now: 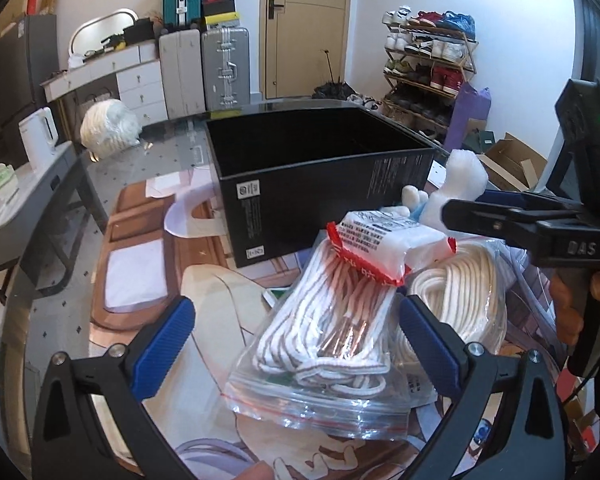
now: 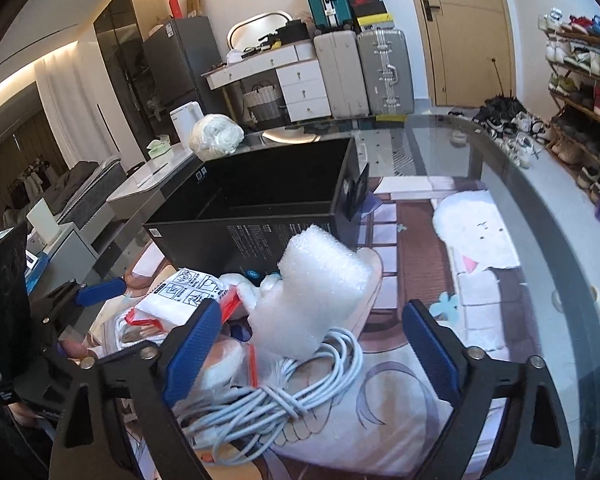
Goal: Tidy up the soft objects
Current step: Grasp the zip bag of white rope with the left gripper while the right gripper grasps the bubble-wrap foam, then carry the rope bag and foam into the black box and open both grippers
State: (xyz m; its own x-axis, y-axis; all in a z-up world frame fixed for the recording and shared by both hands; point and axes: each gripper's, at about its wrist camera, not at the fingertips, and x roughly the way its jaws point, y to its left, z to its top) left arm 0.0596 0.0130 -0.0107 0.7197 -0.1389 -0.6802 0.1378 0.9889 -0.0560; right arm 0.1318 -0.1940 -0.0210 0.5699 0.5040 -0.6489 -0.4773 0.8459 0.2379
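Observation:
An open black box point(image 1: 320, 184) stands on the table; it also shows in the right wrist view point(image 2: 260, 216). In front of it lies a clear zip bag of white rope point(image 1: 324, 328) with a red-edged white packet point(image 1: 384, 248) on top, and a coil of white rope point(image 1: 460, 300) beside it. My left gripper point(image 1: 296, 340) is open around the near end of the bag. A white foam piece point(image 2: 320, 284) and a white cable bundle point(image 2: 284, 396) lie before my right gripper point(image 2: 312, 356), which is open over them. A white and blue plush point(image 1: 420, 200) sits by the box.
A printed mat point(image 2: 440, 240) covers the glass table point(image 2: 500, 152). A wrapped white bundle point(image 1: 108, 126) lies at the far end. A kettle point(image 1: 40, 136) stands on a side desk. Suitcases point(image 1: 224, 68), a door and a shoe rack point(image 1: 428, 64) stand behind.

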